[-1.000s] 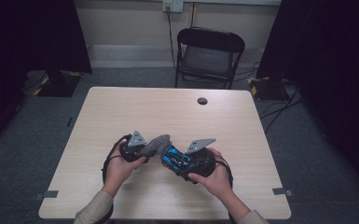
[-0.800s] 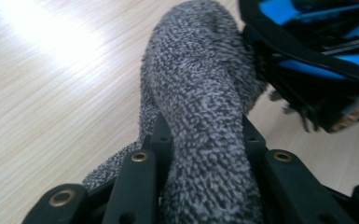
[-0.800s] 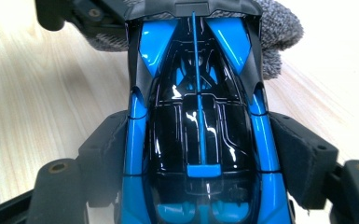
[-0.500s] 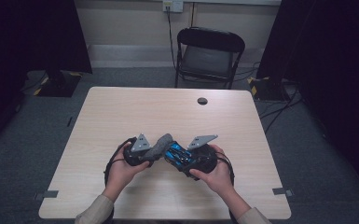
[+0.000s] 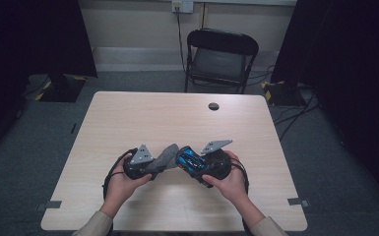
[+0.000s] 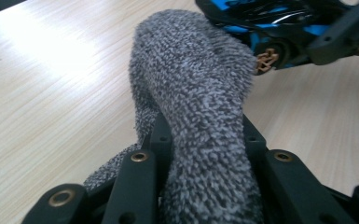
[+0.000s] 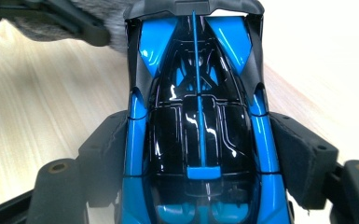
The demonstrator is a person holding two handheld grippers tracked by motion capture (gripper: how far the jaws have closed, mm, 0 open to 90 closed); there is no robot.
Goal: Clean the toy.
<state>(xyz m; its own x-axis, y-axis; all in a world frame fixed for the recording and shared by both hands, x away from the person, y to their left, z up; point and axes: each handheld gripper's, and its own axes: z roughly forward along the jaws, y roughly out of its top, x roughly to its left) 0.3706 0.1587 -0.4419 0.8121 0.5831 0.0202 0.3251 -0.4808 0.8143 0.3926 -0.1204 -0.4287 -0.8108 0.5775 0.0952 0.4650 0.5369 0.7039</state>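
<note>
Blue-and-black glossy toy car (image 7: 198, 126) touches fuzzy grey cloth (image 6: 196, 107).

We note: rear of the toy car (image 7: 198, 135) cut off by bottom edge of right gripper view, its flanks hidden behind the right gripper (image 7: 200, 154) jaws. Grey cloth (image 6: 200, 116) runs below frame in left gripper view, base hidden betw. the left gripper (image 6: 205, 158) jaws. Small dark disc (image 5: 213, 106), far beyond both grippers, too small to identify.
</note>
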